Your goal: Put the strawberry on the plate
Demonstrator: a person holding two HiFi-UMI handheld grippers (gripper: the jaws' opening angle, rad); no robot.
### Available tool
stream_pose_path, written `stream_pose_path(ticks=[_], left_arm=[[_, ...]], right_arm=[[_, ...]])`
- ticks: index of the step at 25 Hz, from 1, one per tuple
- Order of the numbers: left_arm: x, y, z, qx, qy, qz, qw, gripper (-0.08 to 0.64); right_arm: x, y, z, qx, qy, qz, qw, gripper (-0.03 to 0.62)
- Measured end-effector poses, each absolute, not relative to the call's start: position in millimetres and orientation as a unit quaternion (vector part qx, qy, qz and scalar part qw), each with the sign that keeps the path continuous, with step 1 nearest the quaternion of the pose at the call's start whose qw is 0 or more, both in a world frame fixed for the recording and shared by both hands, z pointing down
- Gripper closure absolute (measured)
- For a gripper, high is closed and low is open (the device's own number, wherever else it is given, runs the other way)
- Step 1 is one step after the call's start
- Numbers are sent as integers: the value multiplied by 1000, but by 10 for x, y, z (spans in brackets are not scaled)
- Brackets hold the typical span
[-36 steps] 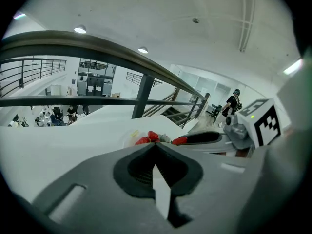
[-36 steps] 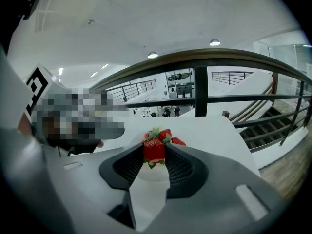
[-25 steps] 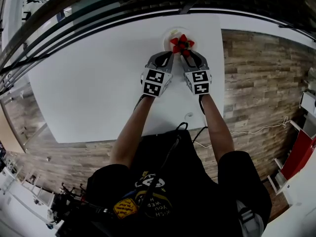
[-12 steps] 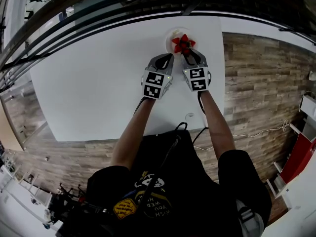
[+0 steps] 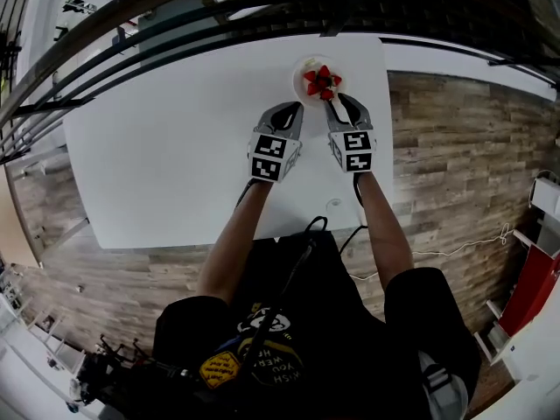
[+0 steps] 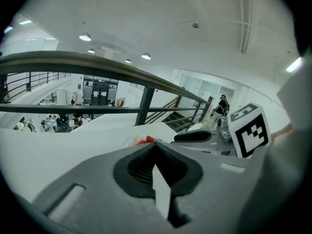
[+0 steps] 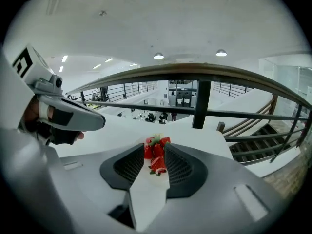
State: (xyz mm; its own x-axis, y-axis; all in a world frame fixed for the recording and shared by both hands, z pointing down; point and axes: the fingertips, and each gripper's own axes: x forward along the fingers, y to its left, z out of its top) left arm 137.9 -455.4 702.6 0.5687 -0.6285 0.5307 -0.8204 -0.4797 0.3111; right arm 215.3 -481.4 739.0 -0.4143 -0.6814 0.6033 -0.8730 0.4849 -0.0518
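Red strawberries (image 5: 322, 81) lie heaped on the plate (image 5: 300, 70), a small pale one at the far edge of the white table (image 5: 175, 156). Just on the plate's near side hangs the right gripper (image 5: 339, 103), pointing down towards it. Its jaws stand apart and have just been closing a little. In the right gripper view the strawberries show in the gap between the jaw tips, lying on the plate beyond them, and neither pad can be seen pressing on the fruit.

On the near-left side of the plate is the left gripper (image 5: 292, 110), close to the rim but clear of it. Its jaws are together with nothing between them; in the left gripper view the strawberries peek just over the tips.

The two grippers sit side by side — near each other, not touching. A bare forearm runs back from each towards the person, the left forearm (image 5: 232, 234) and the right forearm (image 5: 385, 226). Beyond the plate, past the table's far edge, a dark railing (image 5: 219, 16) runs across. To the right of the plate, off the table, is a wood-plank floor (image 5: 464, 147).
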Motion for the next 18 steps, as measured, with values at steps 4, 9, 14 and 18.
stream_pose_path(ticks=[4,9,14,18], left_arm=[[1387,-4414,6715,848,-435,159,257,560],[1375,-4167,6298,859,-435,150,226,560],[1275,-3940,5667,872,-431,128,192,560],[1102,-3558,5091,884,-425,96,170,560]], right_arm=[[2209,-4655,6939,491,-826,165,222,476],[2426,-4338,6379,530,-817,159,165,500],[2606,-3965,5728,572,-798,150,118,526],[2604,-3495,5176,603,-782,137,76,560]])
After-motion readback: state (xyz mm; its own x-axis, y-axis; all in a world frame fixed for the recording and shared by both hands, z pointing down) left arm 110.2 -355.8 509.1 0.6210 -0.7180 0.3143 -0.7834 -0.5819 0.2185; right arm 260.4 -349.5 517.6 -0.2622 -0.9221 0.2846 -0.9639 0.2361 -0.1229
